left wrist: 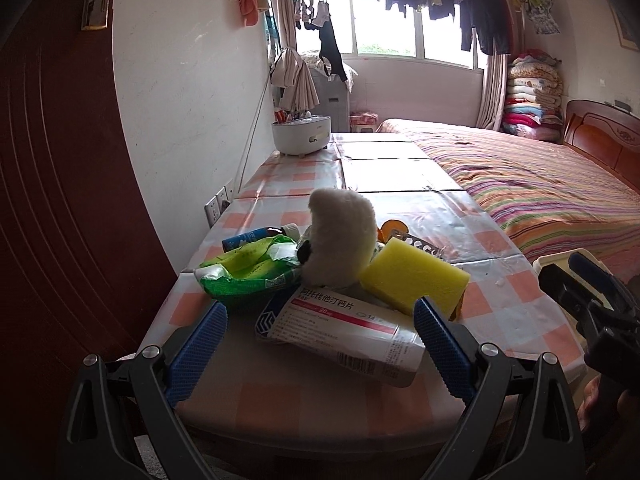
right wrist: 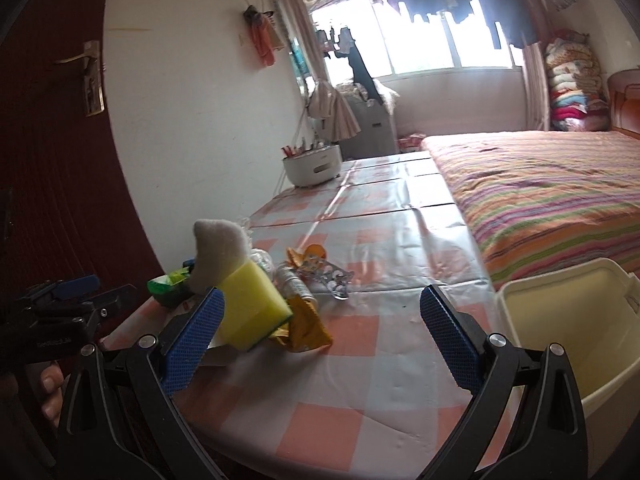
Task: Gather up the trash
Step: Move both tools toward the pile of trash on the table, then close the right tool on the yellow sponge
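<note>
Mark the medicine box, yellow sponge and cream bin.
medicine box (left wrist: 344, 330): left wrist view, middle of its printed top face.
yellow sponge (left wrist: 414, 276): left wrist view, its broad yellow face.
cream bin (right wrist: 568, 328): right wrist view, its inner wall.

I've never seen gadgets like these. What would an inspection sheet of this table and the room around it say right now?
Surface: table under a glossy pink-and-white checked cover.
Job's things: medicine box, yellow sponge, green wrapper, white fluffy pad, blister pack, orange wrapper and dark bottle piled together; cream bin at the table's right edge.
Clutter: white appliance at the far end.
Grippers: left gripper open around the medicine box; right gripper open, empty.
Cables: cord down the wall to a socket.
Surroundings: striped bed, hanging laundry, red door.
</note>
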Available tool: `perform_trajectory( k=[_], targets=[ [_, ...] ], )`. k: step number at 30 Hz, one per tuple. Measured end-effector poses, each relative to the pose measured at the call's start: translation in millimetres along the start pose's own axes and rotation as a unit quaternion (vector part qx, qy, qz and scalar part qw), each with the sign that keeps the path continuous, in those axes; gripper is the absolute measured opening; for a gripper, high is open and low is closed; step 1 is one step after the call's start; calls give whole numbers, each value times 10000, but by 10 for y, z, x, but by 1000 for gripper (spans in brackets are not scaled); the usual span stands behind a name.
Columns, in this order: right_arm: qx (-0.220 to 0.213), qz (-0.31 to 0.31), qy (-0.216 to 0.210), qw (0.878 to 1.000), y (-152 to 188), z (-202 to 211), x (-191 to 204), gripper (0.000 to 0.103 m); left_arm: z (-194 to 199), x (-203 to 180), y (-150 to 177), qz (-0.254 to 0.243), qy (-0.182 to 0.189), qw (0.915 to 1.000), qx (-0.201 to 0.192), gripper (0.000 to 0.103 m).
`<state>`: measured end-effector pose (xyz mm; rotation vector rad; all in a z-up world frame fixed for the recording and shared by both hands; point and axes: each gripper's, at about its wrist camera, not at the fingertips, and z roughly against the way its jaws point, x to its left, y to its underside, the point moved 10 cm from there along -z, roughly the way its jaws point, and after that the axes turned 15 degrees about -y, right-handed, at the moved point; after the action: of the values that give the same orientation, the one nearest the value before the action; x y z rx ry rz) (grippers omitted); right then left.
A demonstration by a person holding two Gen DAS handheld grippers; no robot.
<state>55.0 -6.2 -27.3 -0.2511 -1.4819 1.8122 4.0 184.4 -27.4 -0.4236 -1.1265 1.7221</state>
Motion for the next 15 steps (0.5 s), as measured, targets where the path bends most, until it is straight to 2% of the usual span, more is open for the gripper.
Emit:
perform_trajectory(
  k=[6, 9, 15],
  targets=[
    [538, 606, -523, 9953, -65, -358, 360, 97, -87, 133, 97, 27, -128, 9998, 140, 92],
    [1012, 856, -773, 9882, -30, -588, 491, 97, -122, 147, 155, 42, -68, 9996, 265, 92],
    [1774, 1414, -808, 9706, 98, -926, 584, 97, -173, 178, 243, 127, 21, 9988, 463, 92]
  ],
)
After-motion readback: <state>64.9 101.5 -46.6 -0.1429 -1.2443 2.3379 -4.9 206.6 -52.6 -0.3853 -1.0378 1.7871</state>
